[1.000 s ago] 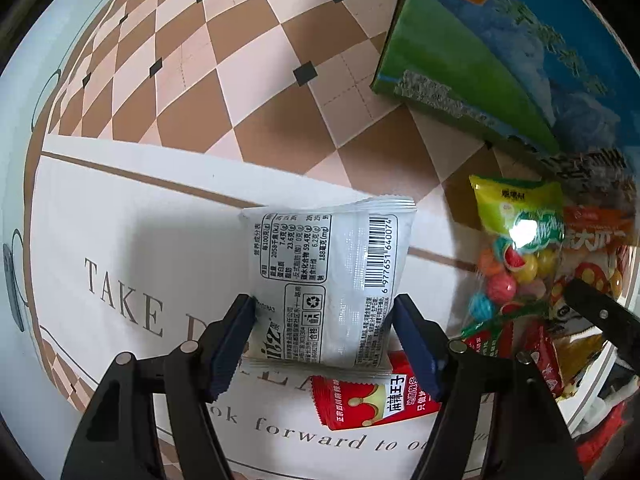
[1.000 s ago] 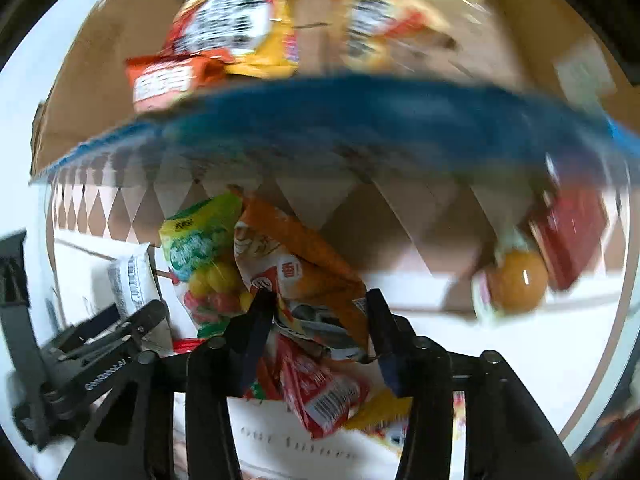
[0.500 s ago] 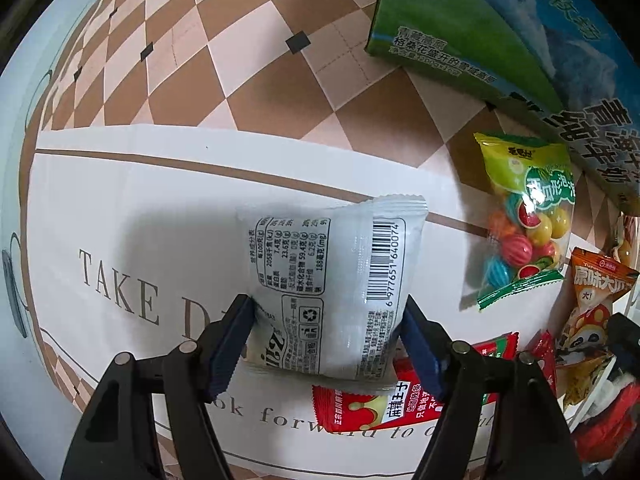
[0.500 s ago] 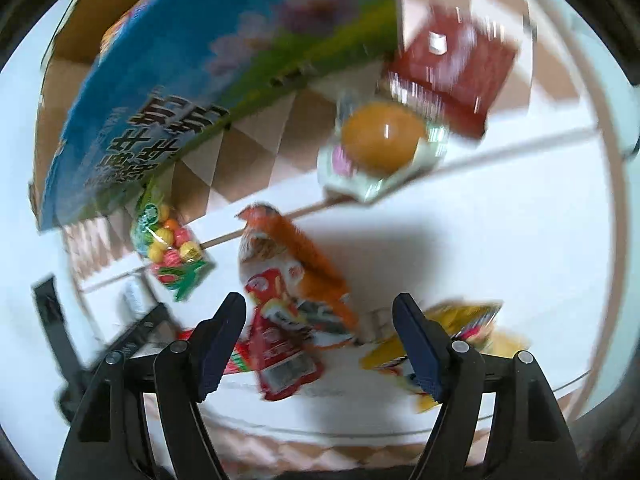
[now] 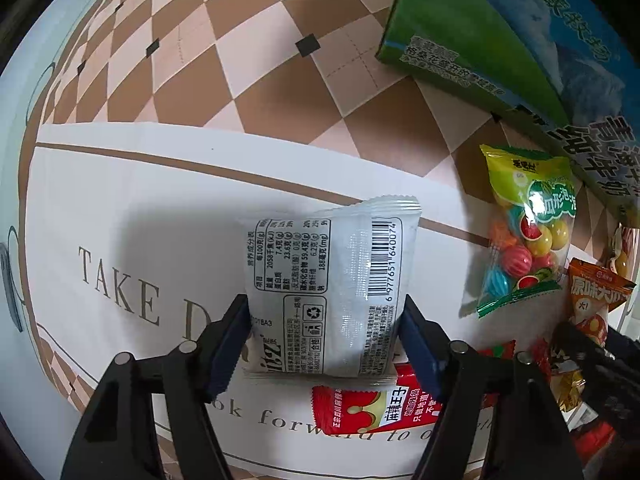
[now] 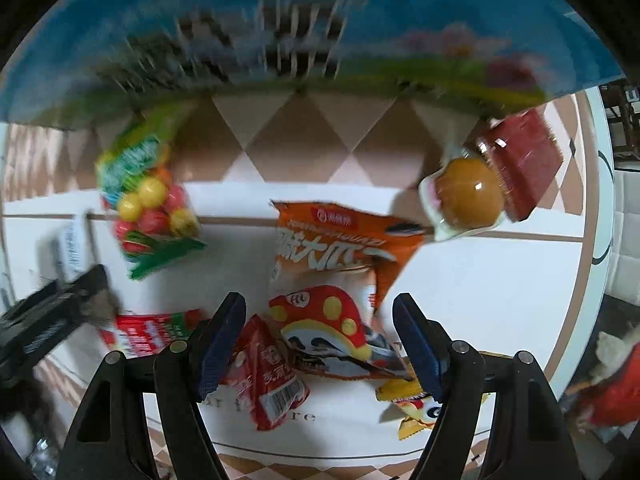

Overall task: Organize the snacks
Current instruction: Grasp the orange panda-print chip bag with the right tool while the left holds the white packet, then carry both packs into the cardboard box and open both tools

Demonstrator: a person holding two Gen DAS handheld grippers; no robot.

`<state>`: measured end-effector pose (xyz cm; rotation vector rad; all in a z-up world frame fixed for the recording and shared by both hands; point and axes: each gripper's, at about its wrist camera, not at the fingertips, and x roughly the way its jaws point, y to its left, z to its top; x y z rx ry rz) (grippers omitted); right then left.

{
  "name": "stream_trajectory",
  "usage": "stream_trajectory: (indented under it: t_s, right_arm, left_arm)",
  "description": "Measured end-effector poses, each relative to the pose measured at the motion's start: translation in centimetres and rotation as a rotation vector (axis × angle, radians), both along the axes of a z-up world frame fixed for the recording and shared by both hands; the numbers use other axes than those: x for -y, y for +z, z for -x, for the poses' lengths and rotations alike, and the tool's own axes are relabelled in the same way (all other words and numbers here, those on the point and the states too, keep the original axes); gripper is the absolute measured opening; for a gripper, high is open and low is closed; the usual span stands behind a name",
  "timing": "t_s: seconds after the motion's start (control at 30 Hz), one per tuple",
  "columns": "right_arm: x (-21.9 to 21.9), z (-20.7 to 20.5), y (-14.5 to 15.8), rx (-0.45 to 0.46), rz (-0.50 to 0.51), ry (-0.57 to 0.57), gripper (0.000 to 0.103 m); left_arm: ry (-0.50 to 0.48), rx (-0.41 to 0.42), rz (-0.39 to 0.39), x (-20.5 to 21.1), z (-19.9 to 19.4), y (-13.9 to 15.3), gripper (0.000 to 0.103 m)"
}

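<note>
Left gripper (image 5: 324, 340) pinched one white snack packet (image 5: 330, 288), right gripper (image 6: 318, 340) hung wide open over one orange snack bag (image 6: 340, 240).

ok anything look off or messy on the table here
Nothing looks spilled or torn. The snacks lie in a loose heap: the orange packet overlaps the red packet between the open right gripper. The left gripper holds the white packet upright, barcode side showing.

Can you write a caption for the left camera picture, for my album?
The left tool grips a white snack packet above the tablecloth, beside a bag of colorful gumballs.
</note>
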<state>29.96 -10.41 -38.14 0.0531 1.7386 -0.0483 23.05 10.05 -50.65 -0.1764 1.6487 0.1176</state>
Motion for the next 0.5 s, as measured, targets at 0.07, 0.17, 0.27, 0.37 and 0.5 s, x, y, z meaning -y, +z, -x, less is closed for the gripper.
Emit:
stream_trajectory:
  t_s: [0.07, 0.17, 0.27, 0.37, 0.5]
  right_arm:
    - [-1.4, -0.1, -1.0, 0.004, 0.012, 0.001, 0.057]
    - [-1.1, -0.1, -1.0, 0.029, 0.01, -0.011, 0.056]
    - [0.1, 0.5, -0.5, 0.046, -0.003, -0.025, 0.051]
    - [2.1, 1.2, 0.5, 0.051, -0.05, -0.053, 0.05]
    - [3.8, 1.9, 2.5, 0.08, -0.11, -0.083, 0.05]
  left_arm:
    - [0.005, 0.005, -0.008, -0.2, 0.2, 0.2, 0.07]
    - [0.004, 0.014, -0.012, -0.3, 0.7, 0.5, 0.07]
    - [-0.001, 0.022, -0.01, -0.3, 1.2, 1.0, 0.07]
    - [-0.008, 0.036, 0.001, -0.5, 2.1, 2.2, 0.07]
    - [-0.039, 0.065, 0.015, 0.0, 3.0, 4.2, 0.07]
